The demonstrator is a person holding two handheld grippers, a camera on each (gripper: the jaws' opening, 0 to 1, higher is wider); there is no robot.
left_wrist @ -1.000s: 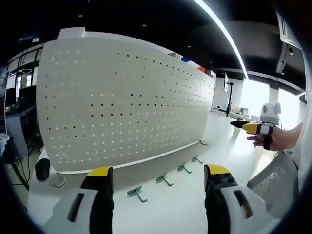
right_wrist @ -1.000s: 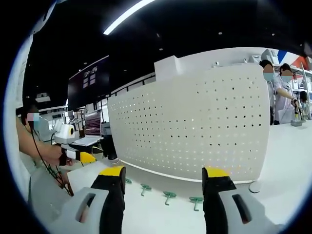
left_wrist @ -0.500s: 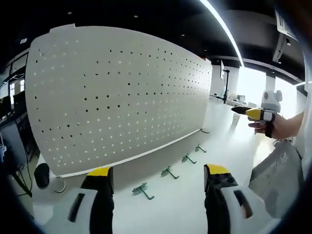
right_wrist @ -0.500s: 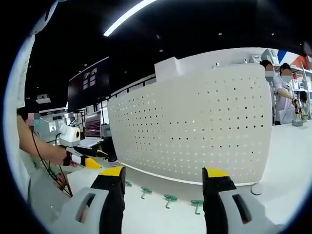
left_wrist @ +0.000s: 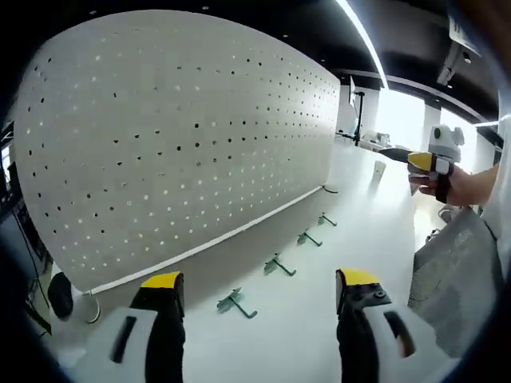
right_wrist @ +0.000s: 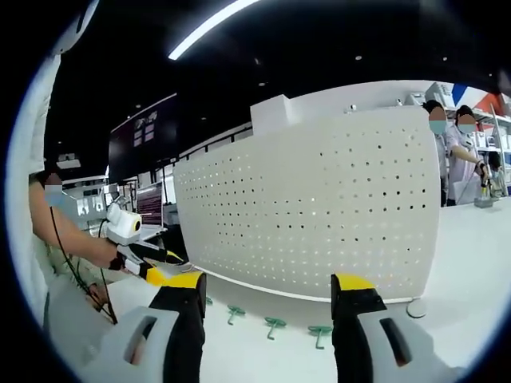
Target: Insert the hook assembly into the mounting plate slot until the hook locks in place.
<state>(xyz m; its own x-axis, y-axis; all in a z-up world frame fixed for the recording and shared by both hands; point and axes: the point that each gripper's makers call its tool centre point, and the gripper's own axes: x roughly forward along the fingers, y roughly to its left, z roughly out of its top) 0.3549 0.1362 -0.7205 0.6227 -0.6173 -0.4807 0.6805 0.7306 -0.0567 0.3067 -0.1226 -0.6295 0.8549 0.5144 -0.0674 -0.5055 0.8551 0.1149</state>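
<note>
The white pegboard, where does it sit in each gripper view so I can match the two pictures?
Left gripper view: the pegboard fills the left and centre, running away to the right.
Right gripper view: the pegboard stands centre and right, above the jaws.
Shared landmark: the row of green hooks on the white table at its foot.

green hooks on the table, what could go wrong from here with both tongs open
1. The four green hooks lie flat and thin on the white table; the open left tongs may slip off one.
2. The pegboard has many identical holes, so misalignment is likely.
3. The right tongs hover nearby; a collision is possible.
</note>
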